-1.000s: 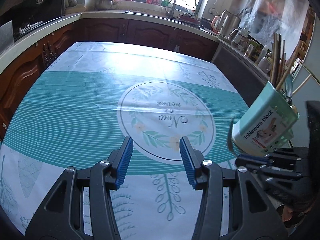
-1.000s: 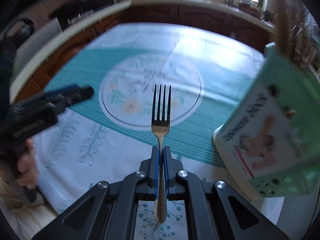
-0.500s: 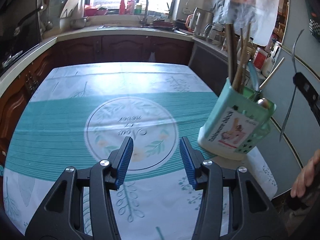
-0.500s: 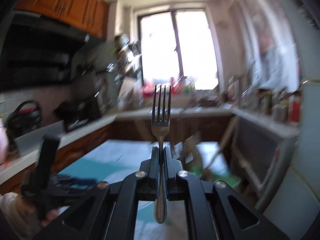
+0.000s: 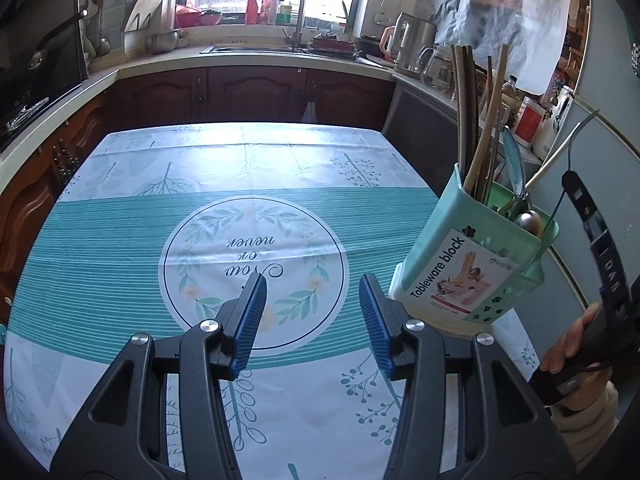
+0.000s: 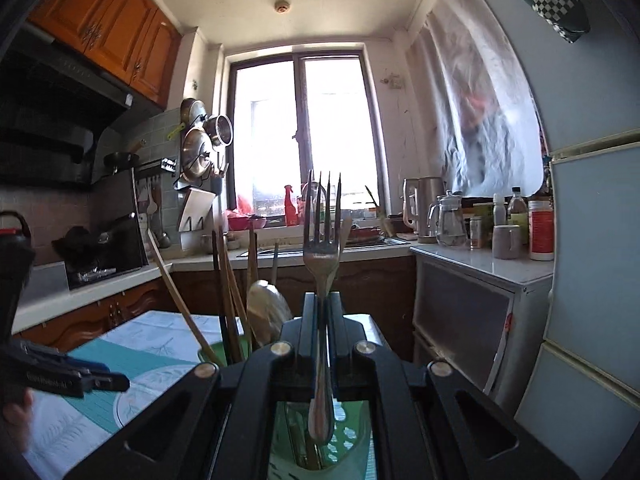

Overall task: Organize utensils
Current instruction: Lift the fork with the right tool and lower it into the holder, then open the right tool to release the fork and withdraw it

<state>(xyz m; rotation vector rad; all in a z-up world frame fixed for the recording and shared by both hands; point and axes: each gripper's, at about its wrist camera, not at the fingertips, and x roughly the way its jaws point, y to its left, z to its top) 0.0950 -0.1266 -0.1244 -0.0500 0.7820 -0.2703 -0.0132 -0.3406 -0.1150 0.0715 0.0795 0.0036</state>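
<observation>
Fork [image 6: 321, 256] handle end hangs over the green holder [image 5: 468, 268], whose inside is mostly hidden; right claw [image 6: 321, 300] points up, squeezing the fork, prongs up; left claw [image 5: 310, 320] hangs wide open and empty above the tablecloth [image 5: 120, 240].

domestic kitchen. sink [image 5: 256, 49] with tap [image 5: 294, 12] under the window [image 6: 304, 136] at 12 o'clock; wood cabinets [image 6: 100, 28] over a hood at 10 o'clock; pans [image 6: 204, 144] hung on tile; kettle [image 6: 426, 204] on the counter and fridge [image 6: 592, 280] at 3 o'clock.
</observation>
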